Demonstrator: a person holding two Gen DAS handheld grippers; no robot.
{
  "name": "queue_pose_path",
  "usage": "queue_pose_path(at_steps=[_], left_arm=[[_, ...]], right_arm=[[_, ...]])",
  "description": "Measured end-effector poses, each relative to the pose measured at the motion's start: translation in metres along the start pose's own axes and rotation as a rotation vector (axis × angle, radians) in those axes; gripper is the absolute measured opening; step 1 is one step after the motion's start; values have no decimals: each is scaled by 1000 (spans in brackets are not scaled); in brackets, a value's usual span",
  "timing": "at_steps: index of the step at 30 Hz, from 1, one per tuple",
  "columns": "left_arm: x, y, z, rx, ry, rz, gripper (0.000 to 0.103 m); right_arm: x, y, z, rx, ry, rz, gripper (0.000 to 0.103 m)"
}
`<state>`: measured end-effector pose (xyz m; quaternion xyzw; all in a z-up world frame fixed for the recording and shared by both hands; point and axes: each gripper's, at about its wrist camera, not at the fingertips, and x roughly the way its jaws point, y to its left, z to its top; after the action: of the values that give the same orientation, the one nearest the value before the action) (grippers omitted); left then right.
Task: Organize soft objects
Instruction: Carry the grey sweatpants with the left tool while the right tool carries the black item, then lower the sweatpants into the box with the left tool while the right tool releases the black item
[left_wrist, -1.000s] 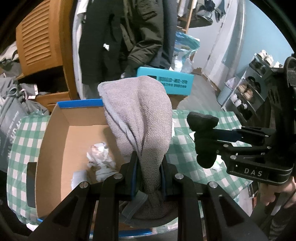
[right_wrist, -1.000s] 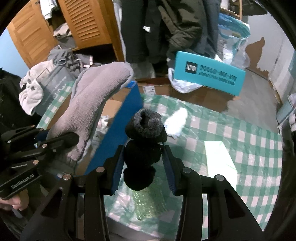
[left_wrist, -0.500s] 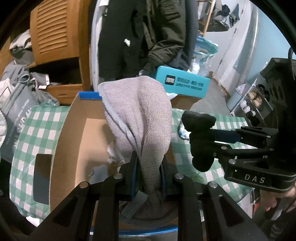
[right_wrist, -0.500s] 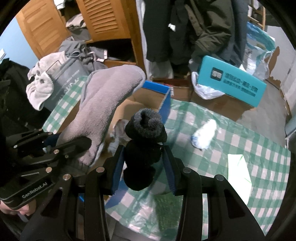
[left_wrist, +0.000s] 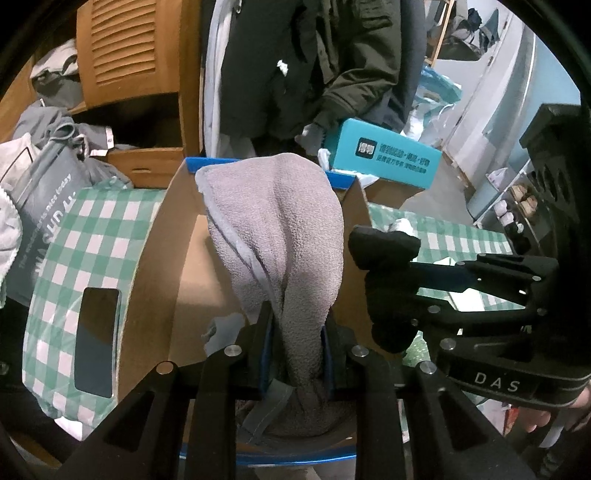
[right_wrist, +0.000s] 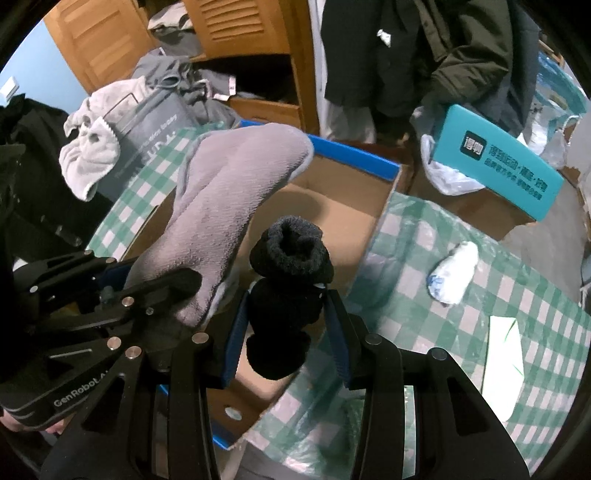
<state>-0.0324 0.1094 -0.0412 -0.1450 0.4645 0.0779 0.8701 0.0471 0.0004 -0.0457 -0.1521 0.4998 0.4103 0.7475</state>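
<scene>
Louvered wooden cabinet against pale blue wall

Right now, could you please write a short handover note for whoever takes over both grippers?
Left gripper: shut on the grey towel, held above the cardboard box.
Right gripper: shut on the black sock, also over the box, beside the towel.
Done: both items picked up and brought over the box.
Left: release both into the box. A white rolled cloth lies on the checked tablecloth, probably next; a flat white sheet lies nearby.
</scene>
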Motion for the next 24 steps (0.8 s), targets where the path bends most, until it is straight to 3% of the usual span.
queue_pose_path(at_steps=[5, 9, 17, 24], left_arm=[[2, 8, -1, -22, 7, 17, 26], [4, 12, -2, -37, 17, 46, 46], [3, 11, -2, -30, 13, 72, 57], [3, 1, 0, -26, 9, 44, 59]], right_arm=[[6, 4, 3, 3, 14, 10, 41], [9, 3, 4, 10, 24, 5, 43], [4, -10, 1, 51, 14, -18, 67], [-4, -28, -8, 87, 6, -45, 72]])
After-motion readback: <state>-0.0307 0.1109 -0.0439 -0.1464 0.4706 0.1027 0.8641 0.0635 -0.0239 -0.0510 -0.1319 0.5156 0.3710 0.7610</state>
